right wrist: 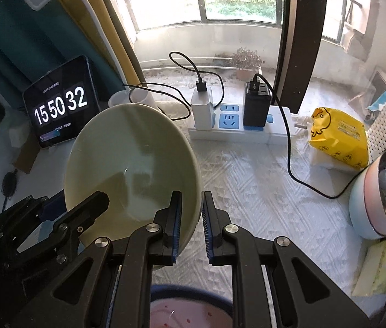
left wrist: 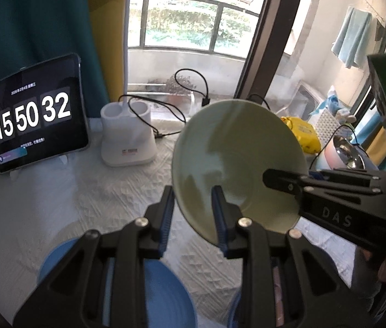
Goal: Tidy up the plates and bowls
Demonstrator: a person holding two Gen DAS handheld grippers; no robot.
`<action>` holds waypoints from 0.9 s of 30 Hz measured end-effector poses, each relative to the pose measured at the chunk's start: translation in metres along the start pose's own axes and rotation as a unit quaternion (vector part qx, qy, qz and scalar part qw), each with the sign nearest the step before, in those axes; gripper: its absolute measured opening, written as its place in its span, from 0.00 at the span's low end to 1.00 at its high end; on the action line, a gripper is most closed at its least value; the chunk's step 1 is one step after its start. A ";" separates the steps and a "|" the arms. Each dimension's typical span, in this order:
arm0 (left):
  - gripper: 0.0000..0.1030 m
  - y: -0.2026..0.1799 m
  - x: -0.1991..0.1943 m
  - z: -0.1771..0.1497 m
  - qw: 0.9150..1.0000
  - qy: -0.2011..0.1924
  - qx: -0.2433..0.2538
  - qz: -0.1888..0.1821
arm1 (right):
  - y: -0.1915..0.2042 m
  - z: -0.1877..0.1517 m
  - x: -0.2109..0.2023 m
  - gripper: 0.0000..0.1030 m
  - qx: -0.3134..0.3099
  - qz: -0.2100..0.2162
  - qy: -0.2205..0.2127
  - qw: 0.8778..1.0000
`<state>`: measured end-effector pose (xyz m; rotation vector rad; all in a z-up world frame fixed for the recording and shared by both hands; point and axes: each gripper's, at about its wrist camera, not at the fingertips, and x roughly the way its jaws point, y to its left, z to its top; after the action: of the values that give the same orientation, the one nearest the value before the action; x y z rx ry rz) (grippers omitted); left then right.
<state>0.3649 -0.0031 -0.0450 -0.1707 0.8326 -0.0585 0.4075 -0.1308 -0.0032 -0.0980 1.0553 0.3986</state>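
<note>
A pale green bowl (left wrist: 236, 161) (right wrist: 130, 164) hangs tilted above the table, held from two sides. My left gripper (left wrist: 193, 195) is shut on its left rim, one finger inside the bowl and one outside. My right gripper (right wrist: 191, 218) is shut on the opposite rim, which sits between its blue pads. The left wrist view shows the right gripper (left wrist: 275, 180) reaching in from the right, its other finger hidden behind the bowl. In the right wrist view the left gripper (right wrist: 81, 202) comes in from the lower left. Below stand a blue bowl (left wrist: 163, 289) and a pink bowl with a blue rim (right wrist: 190, 311).
A tablet clock (left wrist: 34, 112) and a white holder (left wrist: 127, 139) stand at the back of the white cloth-covered table (right wrist: 261, 191). A power strip (right wrist: 247, 128) with cables, a yellow packet (right wrist: 338, 139) and a pink steel-lined bowl (right wrist: 381, 202) lie to the right.
</note>
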 end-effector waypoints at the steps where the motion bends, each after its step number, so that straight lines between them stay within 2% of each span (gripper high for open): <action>1: 0.28 -0.001 -0.003 -0.001 1.000 -0.002 0.001 -0.001 | 0.001 -0.003 -0.003 0.15 0.000 0.000 -0.002 1.000; 13: 0.28 -0.017 -0.031 -0.019 1.000 -0.016 0.018 -0.018 | -0.003 -0.032 -0.035 0.16 0.006 0.004 -0.015 1.000; 27: 0.28 -0.030 -0.045 -0.039 0.999 -0.014 0.026 -0.036 | -0.010 -0.060 -0.051 0.16 0.014 0.004 -0.018 1.000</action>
<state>0.3068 -0.0327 -0.0326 -0.1517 0.7967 -0.1448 0.3397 -0.1698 0.0100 -0.0609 1.0265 0.3912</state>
